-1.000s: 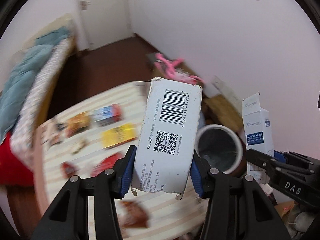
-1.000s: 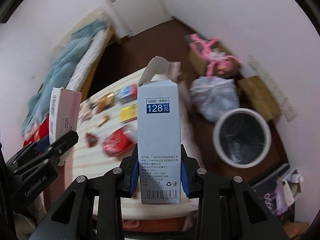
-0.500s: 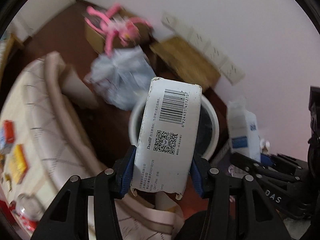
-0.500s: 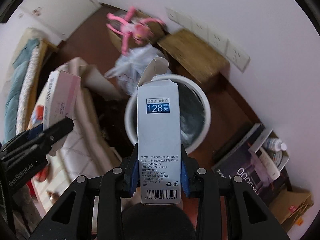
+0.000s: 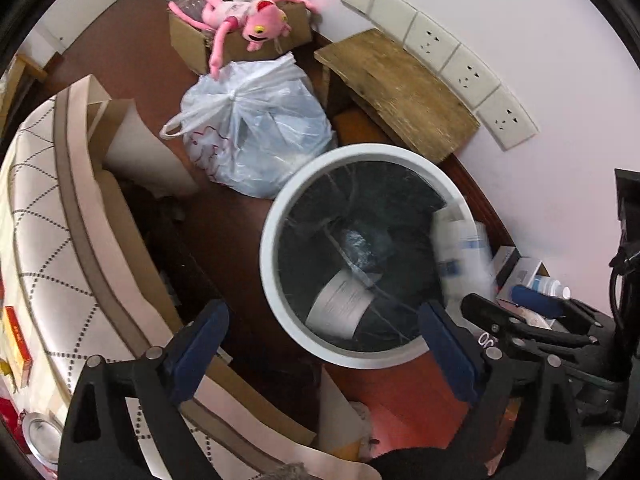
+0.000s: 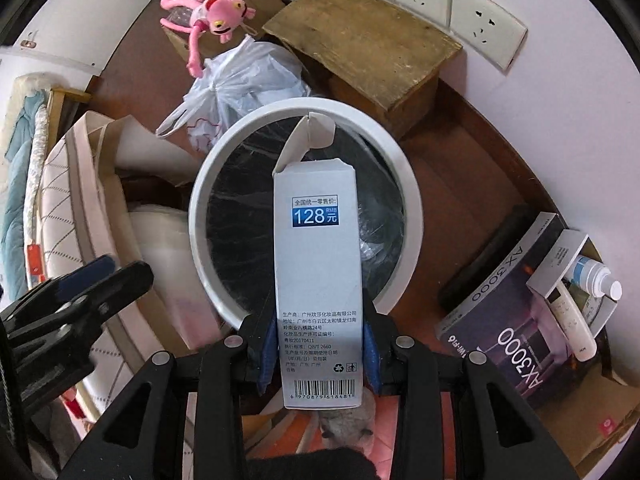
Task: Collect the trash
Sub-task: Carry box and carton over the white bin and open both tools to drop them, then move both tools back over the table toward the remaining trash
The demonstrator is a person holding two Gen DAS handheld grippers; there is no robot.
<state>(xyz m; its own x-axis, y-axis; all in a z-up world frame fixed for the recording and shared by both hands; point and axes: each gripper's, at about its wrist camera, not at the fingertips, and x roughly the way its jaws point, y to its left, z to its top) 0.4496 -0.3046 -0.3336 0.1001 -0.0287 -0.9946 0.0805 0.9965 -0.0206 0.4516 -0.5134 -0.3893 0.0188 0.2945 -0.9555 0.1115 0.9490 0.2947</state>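
Note:
A white-rimmed trash bin [image 5: 272, 264] [image 6: 200, 216] with a black liner stands on the floor below both grippers. My left gripper [image 5: 322, 348] hangs over its near rim, open wide and empty. A white carton with printed text [image 5: 340, 306] lies inside the bin. My right gripper [image 6: 319, 344] holds a tall blue-and-white box [image 6: 318, 248] marked 128 above the bin mouth. Its jaws are opening, and the pads still touch the box's sides. That box [image 5: 460, 252] shows blurred at the bin's right rim in the left wrist view.
A tied clear plastic bag [image 5: 256, 136] sits behind the bin, with a pink plush toy [image 5: 248, 20] on a cardboard box beyond it. A wooden box [image 6: 360, 48] stands by the socketed wall. A quilted mattress edge [image 5: 48, 240] is left; a router box [image 6: 508, 320] is right.
Both grippers swung from over the table to above the bin and tipped downward. The left gripper opened and its white carton dropped into the bin. The right still carries its box.

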